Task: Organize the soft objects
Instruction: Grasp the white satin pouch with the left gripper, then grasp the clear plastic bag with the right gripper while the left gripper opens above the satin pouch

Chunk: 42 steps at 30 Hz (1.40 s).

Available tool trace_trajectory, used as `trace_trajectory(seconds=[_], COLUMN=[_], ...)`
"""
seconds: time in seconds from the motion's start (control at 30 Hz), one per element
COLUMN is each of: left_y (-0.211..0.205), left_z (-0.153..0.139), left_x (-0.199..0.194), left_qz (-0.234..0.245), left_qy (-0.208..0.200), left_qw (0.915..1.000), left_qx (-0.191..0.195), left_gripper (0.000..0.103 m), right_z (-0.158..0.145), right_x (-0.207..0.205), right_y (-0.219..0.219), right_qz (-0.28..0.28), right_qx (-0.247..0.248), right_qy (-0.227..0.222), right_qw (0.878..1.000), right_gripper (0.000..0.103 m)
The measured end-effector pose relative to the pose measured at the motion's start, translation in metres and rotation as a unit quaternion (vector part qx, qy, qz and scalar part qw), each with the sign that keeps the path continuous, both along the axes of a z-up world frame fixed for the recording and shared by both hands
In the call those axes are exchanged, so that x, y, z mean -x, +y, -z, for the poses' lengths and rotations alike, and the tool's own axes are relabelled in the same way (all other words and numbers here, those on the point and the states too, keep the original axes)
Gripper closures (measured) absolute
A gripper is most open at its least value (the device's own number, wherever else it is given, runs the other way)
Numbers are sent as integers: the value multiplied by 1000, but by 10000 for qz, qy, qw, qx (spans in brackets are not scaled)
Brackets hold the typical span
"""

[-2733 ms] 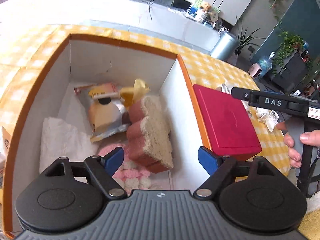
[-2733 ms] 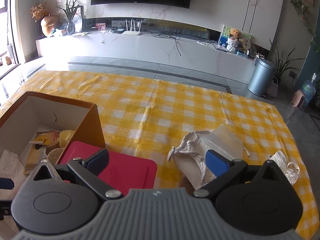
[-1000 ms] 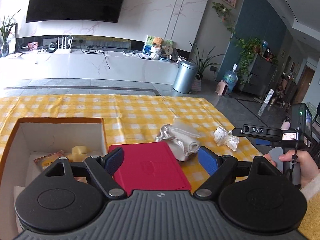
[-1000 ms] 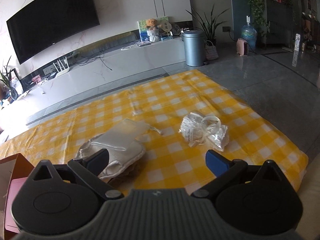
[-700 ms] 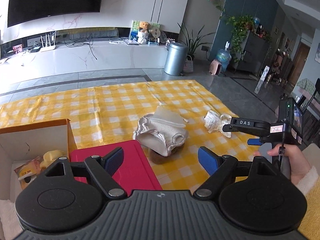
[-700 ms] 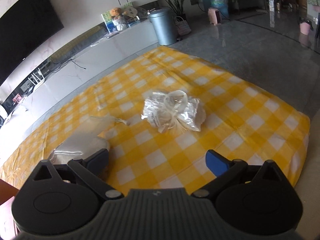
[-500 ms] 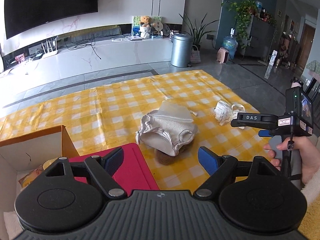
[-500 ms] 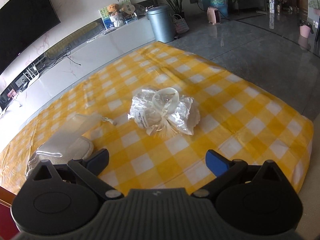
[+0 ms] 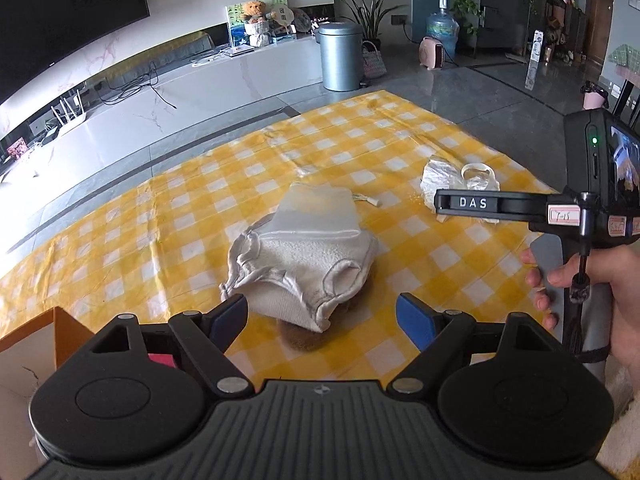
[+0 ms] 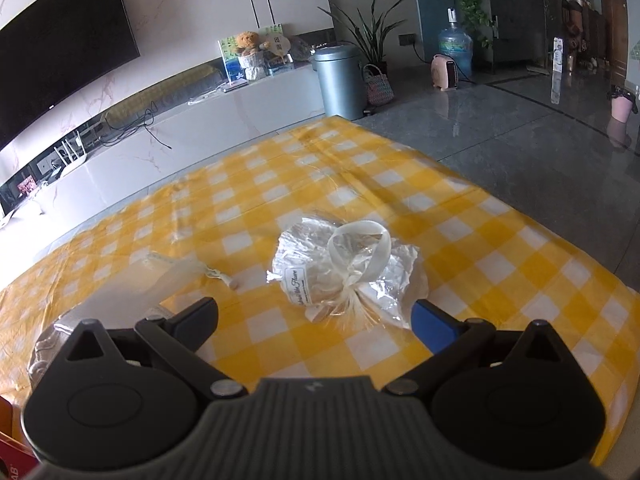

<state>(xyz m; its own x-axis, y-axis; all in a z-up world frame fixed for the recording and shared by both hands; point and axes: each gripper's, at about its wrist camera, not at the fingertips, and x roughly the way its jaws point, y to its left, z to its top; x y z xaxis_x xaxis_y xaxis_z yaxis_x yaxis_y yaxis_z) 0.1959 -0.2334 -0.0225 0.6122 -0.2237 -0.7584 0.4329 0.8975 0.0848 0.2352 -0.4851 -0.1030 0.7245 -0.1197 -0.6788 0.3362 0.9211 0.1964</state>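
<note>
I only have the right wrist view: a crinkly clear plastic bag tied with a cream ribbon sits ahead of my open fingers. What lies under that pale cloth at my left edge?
Observer: The left wrist view shows the cream terry cloth bundle draped over something brown and fuzzy.
Operator: Is the left gripper on it?
Observer: No, the left gripper is open just short of the bundle.
Operator: Where's the box?
Observer: An orange-edged cardboard box shows at that view's lower left.

Daylight is gleaming on the grey floor; a TV is hanging above a white console.
</note>
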Motion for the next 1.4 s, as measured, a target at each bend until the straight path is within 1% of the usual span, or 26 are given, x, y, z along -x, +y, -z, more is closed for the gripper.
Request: trace_trajectory(seconds=[0.1,0.17,0.27,0.37,0.47,0.53,0.67,0.73,0.77,0.8,0.83,0.87,0.9,0.93,0.97,1.03,1.07,1.13,1.2,1.27,1.37,1.4], left_y=[-13,-23,-35,-44,-48,-49,-57,-60,-62,-62,-62,-63,-63,-65,-66,-66,-65,-61,-55,-49,-39,-37], left_z=[6,13,25,38,50,57,65,68,69,70,70,70,70,69,68,63,60,50,39,26,8,2], left_x=[-22,-40,-63,-79,-89,-94,-90,-89,-89,-88,-87,-85,-84,-82,-80,-76,-74,-67,-58,-48,-37,-34], left_qz=[-57,-93,-235,-190,-162,-200,-61,-7,29,57,117,190,240,306,333,334,333,372,448,497,472,464], left_qy=[86,38,-35,24,217,263,76,29,42,39,25,-14,-46,-95,-134,-209,-243,-342,-449,-598,-712,-719], left_qw=[9999,9999,9996,9992,9988,9983,9967,9958,9955,9955,9957,9955,9952,9947,9945,9945,9946,9951,9951,9947,9953,9957], left_qx=[89,70,-161,-339,-412,-475,-800,-910,-950,-950,-918,-924,-947,-976,-986,-969,-948,-851,-765,-665,-445,-367], left_gripper=[4,4,4,4,4,4,4,5,11,25,32,36,46,58,66,92,96,98,99,99,99,103], right_z=[4,6,11,15,22,28,35,39,41,44,46,48,50,51,51,51,51,50,48,46,46,45], right_x=[-6,-11,-19,-25,-36,-47,-62,-66,-68,-70,-71,-71,-71,-70,-69,-68,-67,-65,-62,-60,-58,-58], right_y=[-7,-15,-30,-42,-46,-45,-42,-42,-42,-42,-44,-45,-47,-48,-49,-49,-48,-47,-47,-50,-51,-50], right_qz=[146,171,211,295,401,310,180,159,143,126,114,120,139,149,136,71,44,-15,-41,-13,92,89], right_qx=[192,218,219,14,-102,-47,228,227,173,97,-19,-145,-308,-380,-375,-358,-338,-288,-297,-414,-496,-495], right_qy=[79,73,30,-38,-27,16,43,69,105,162,205,235,266,248,240,264,276,290,301,283,282,296], right_qw=[9997,9996,9995,9996,9991,9995,9996,9996,9997,9997,9997,9995,9991,9989,9989,9990,9990,9992,9991,9987,9983,9983], right_gripper=[2,2,2,2,2,2,2,2,2,2,2,2,2,2,2,3,4,7,14,19,22,24])
